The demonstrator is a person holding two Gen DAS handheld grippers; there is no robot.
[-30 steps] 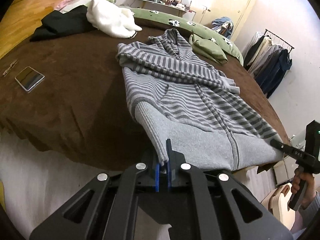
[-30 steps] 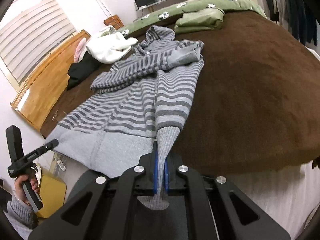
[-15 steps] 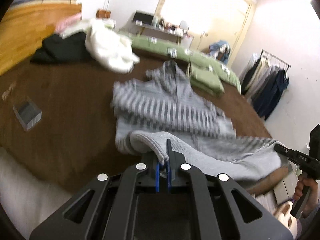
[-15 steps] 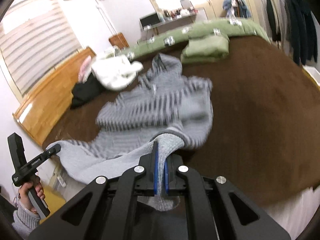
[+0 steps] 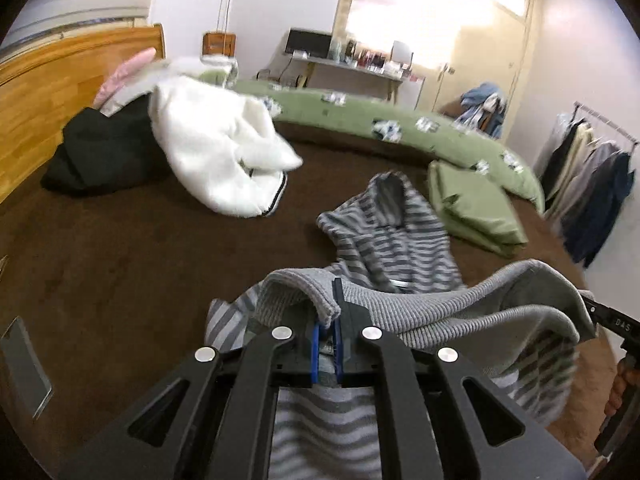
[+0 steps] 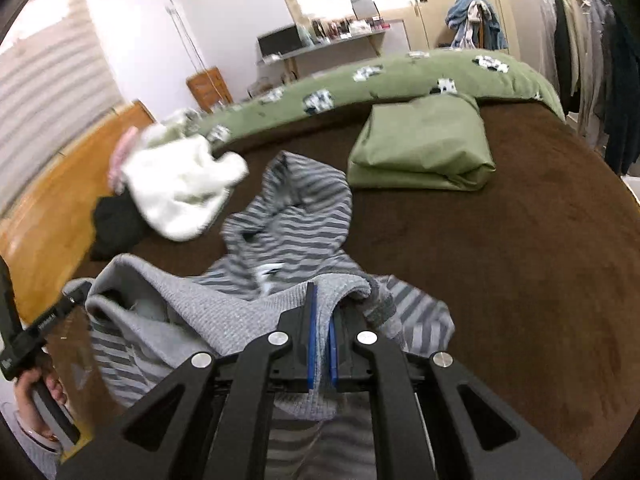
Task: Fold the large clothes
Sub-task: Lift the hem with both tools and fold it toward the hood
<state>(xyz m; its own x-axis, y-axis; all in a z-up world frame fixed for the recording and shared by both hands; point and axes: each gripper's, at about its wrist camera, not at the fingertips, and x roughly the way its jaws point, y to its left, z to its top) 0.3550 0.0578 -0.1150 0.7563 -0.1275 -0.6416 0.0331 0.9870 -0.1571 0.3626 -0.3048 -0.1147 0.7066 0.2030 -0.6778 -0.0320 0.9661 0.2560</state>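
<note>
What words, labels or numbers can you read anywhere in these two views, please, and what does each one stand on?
"DAS": white letters on the black body of the right tongs, at the right edge of the left wrist view.
White lettering on the left tongs, seen from the right wrist view: too blurred to read.
Items on the desk by the wall: too small to read.
Nothing else carries legible text.

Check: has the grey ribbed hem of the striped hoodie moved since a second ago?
Yes. The hem has left the bed's near edge, carried up toward the hood and folded green bedding.
</note>
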